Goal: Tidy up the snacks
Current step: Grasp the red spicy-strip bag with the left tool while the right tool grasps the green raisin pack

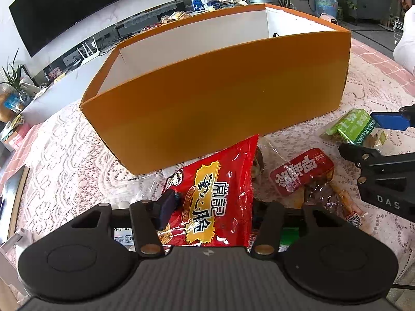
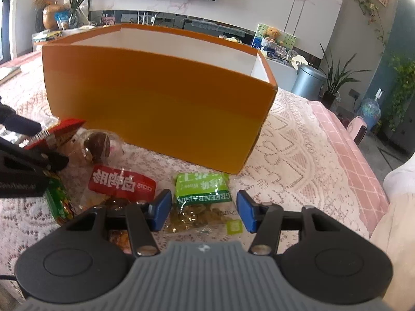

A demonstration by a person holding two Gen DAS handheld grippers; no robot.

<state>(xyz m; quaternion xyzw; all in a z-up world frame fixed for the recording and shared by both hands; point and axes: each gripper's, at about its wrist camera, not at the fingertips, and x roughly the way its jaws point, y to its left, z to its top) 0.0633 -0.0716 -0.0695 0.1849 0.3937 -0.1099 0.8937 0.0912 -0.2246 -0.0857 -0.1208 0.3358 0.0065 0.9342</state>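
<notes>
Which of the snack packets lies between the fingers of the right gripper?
The green raisin packet, the only one with a green label; the red packets lie left of the right gripper.

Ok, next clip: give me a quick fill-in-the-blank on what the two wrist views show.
1. The box is orange outside and ___ inside.
2. The right gripper straddles a green pack whose English label reads "green ___".
3. Between the fingers of the left gripper lies a large ___ bag.
Missing words: white; raisin; red.
</notes>
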